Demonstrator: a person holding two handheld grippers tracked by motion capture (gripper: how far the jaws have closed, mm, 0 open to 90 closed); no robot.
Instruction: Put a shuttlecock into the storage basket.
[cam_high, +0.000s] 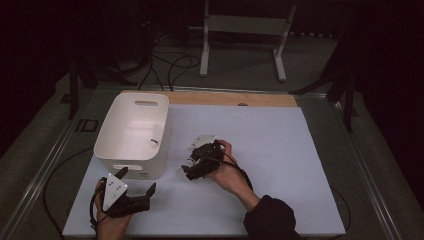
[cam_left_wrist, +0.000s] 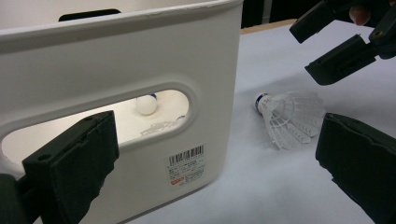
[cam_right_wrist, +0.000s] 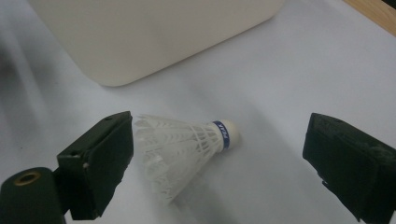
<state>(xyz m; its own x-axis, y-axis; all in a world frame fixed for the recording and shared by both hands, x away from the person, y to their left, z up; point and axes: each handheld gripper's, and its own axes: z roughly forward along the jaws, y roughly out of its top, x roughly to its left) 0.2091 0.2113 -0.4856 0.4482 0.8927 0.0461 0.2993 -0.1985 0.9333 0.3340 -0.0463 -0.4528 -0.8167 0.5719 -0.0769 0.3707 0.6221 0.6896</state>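
A white feathered shuttlecock (cam_right_wrist: 182, 144) with a blue band lies on its side on the white table mat, next to a white plastic bin (cam_high: 132, 132). My right gripper (cam_right_wrist: 224, 158) is open with its jaws on either side of this shuttlecock, touching nothing; the high view shows it (cam_high: 189, 165) just right of the bin. A second shuttlecock (cam_left_wrist: 146, 105) lies inside the bin, seen through the handle slot. My left gripper (cam_high: 137, 180) is open and empty, close to the bin's near wall (cam_left_wrist: 140, 60). From there I also see the table shuttlecock (cam_left_wrist: 289, 116) and the right gripper's jaws above it.
The mat (cam_high: 280, 165) stretches wide to the right of the hands. A wooden strip (cam_high: 235, 98) runs along its far edge. Beyond the table stand a white frame (cam_high: 245, 30) and loose cables (cam_high: 170, 65) on the floor.
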